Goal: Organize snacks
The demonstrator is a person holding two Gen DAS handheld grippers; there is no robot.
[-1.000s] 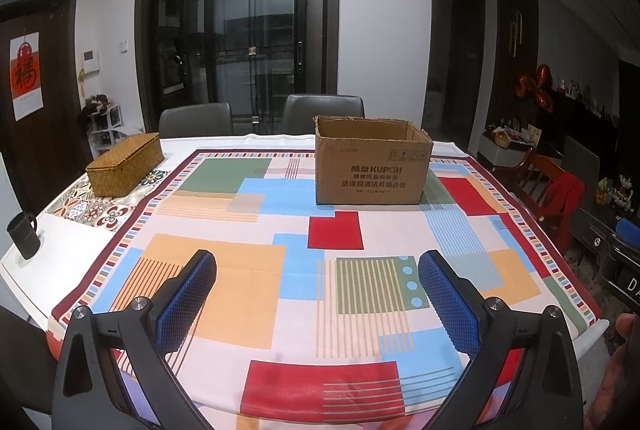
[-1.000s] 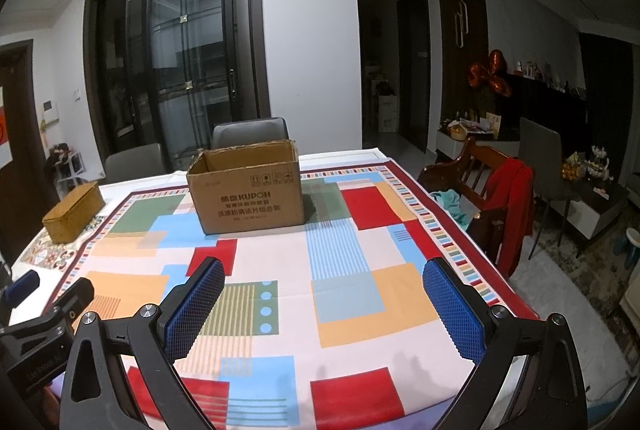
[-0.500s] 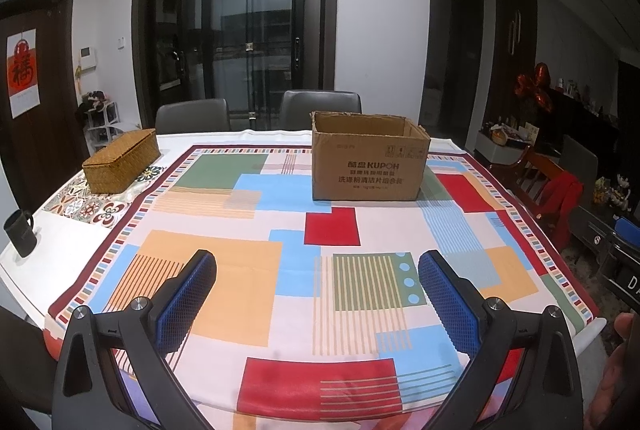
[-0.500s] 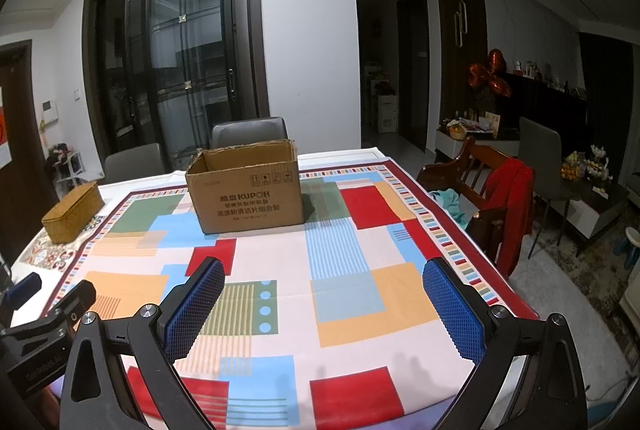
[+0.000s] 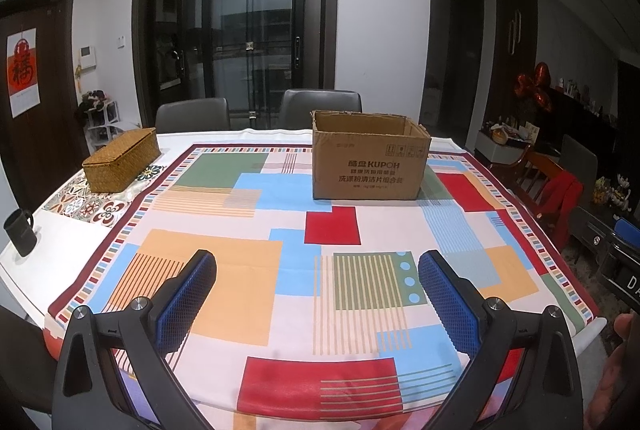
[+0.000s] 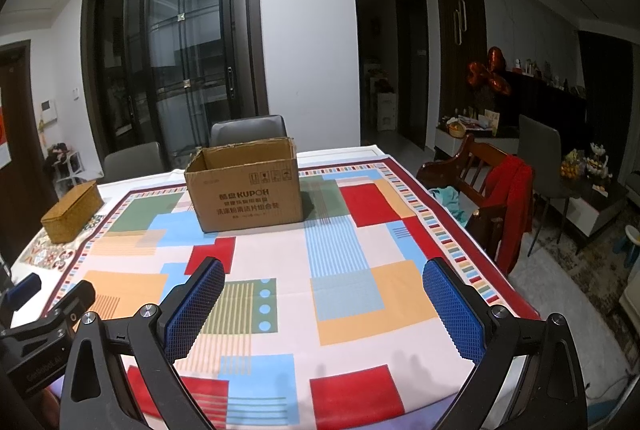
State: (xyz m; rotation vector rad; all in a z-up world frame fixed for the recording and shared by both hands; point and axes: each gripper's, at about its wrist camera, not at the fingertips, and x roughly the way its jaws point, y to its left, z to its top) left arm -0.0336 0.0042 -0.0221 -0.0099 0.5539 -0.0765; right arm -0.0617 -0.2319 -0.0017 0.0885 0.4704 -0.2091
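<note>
Both your views have crept a touch closer to the desk since a second ago; nothing on it has shifted. Your left claw [image 5: 316,284] hangs wide open over the near edge, nothing between its blue pads, and your right claw [image 6: 322,292] is the same, spread wide and empty. Straight ahead, on the far half of the patchwork tablecloth [image 5: 248,270], stands the open-topped brown cardboard box [image 5: 370,159], upright, its printed long side facing you. From the left claw it lies ahead and slightly right; from the right claw, ahead and to the left [image 6: 246,187], so neither is clearly nearer. A woven wicker lidded box [image 5: 122,159] sits at the far left corner, well apart. No snacks show anywhere; the carton's inside is hidden from here, so I'd guess you peek in there first.
</note>
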